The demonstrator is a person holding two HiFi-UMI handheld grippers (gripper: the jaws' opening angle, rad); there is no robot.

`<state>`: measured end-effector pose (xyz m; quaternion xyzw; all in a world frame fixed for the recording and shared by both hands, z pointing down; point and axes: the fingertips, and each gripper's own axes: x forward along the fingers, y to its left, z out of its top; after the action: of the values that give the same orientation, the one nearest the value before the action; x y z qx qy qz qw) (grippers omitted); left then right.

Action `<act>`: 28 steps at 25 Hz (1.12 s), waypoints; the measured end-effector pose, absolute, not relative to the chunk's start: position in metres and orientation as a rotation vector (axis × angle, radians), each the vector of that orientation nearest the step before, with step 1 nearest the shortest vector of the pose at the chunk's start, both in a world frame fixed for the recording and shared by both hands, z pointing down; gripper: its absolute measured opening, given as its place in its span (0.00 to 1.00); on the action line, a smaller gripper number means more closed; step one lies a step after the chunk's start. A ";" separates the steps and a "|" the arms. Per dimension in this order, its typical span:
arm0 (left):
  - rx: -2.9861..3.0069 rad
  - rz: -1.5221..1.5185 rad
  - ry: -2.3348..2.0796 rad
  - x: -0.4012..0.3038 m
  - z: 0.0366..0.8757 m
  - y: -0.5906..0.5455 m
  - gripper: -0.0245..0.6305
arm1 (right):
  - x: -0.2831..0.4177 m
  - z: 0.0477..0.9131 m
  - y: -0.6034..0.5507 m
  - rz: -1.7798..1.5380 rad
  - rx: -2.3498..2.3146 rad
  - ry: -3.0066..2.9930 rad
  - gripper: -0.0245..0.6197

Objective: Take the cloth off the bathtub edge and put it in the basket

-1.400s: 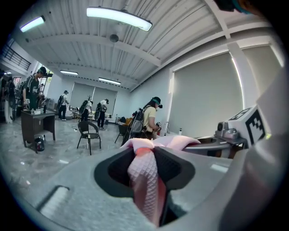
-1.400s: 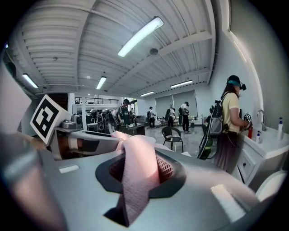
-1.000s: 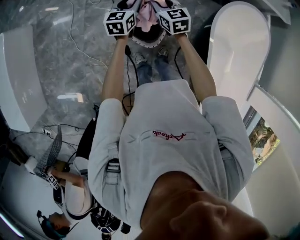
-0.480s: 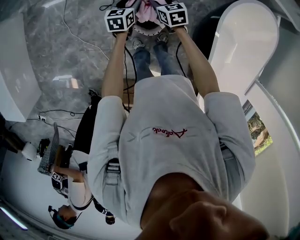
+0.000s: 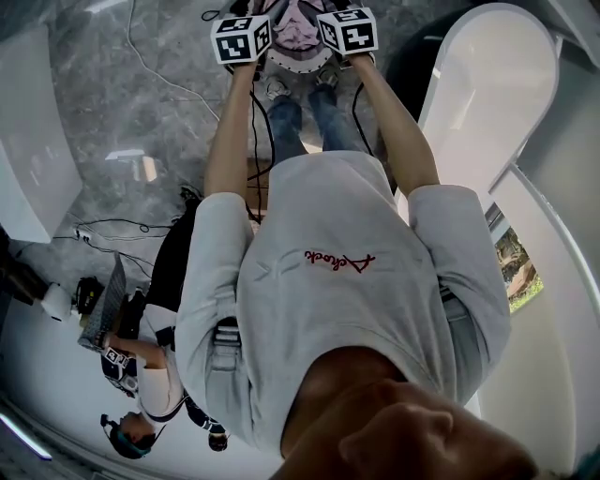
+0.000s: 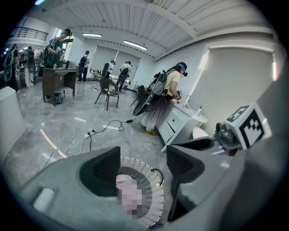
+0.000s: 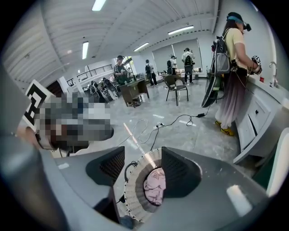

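The pink cloth (image 5: 298,26) lies crumpled inside the round white woven basket (image 5: 292,67) on the grey marble floor. In the right gripper view the cloth (image 7: 155,186) rests on the basket's bottom, inside its rim (image 7: 132,189). My left gripper (image 5: 263,14) and right gripper (image 5: 326,11) hover side by side just over the basket. The jaws of both have just been opening. Both the left gripper (image 6: 144,169) and the right gripper (image 7: 143,170) stand open, with only air between the pads and the cloth (image 6: 128,196) below them.
The white bathtub (image 5: 487,94) stands to the right of the basket. The person's shoes (image 5: 278,89) are right behind the basket. Cables (image 5: 141,56) trail over the floor on the left. A white cabinet (image 6: 180,124), desks, chairs and other people fill the room beyond.
Both grippers have come down over the basket. The cloth, held up between them before, now lies in the basket, and both pairs of jaws stand apart.
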<state>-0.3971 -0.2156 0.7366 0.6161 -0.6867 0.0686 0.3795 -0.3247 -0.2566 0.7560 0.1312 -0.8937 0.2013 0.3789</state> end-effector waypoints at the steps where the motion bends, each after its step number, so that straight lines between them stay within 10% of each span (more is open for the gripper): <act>1: 1.578 0.174 -1.765 -0.398 0.731 -0.215 0.53 | -0.326 0.751 -0.257 0.510 0.341 -2.294 0.44; 14: 1.641 0.181 -1.947 -0.400 0.673 -0.210 0.04 | -0.319 0.690 -0.275 0.427 0.494 -2.440 0.07; 28: 1.737 0.171 -2.118 -0.415 0.576 -0.211 0.04 | -0.319 0.587 -0.292 0.346 0.559 -2.650 0.05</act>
<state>-0.4149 -0.2112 0.5761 0.6205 -0.7565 0.0612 0.1974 -0.3193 -0.2917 0.5868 0.2004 -0.9502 0.1242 0.2040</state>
